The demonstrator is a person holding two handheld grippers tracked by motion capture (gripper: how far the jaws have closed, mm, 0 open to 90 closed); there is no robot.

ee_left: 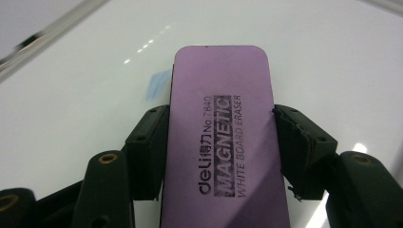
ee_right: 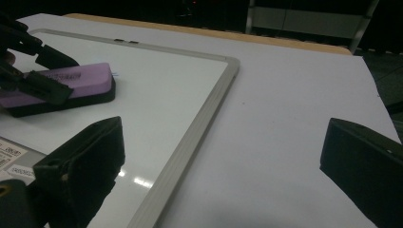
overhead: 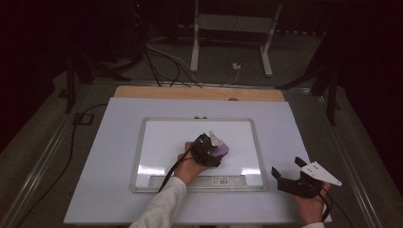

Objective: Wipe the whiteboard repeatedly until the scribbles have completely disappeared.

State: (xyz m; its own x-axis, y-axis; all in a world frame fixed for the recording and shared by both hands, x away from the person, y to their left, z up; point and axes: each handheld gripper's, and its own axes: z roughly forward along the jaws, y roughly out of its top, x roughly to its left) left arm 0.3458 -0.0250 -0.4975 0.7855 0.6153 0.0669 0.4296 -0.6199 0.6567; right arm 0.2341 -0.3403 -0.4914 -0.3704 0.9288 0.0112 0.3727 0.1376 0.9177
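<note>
Clamping purple eraser, left gripper

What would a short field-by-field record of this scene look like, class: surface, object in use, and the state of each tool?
Surface: whiteboard lying flat on a white table
Object in use: purple eraser, printed "MAGNETIC WHITE BOARD ERASER", resting on the whiteboard
Left tool: jaws closed on the eraser's two long sides
Right tool: jaws wide apart, holding nothing, over the table to the right of the whiteboard
Marks: a faint blue trace beside the eraser's far end
</note>
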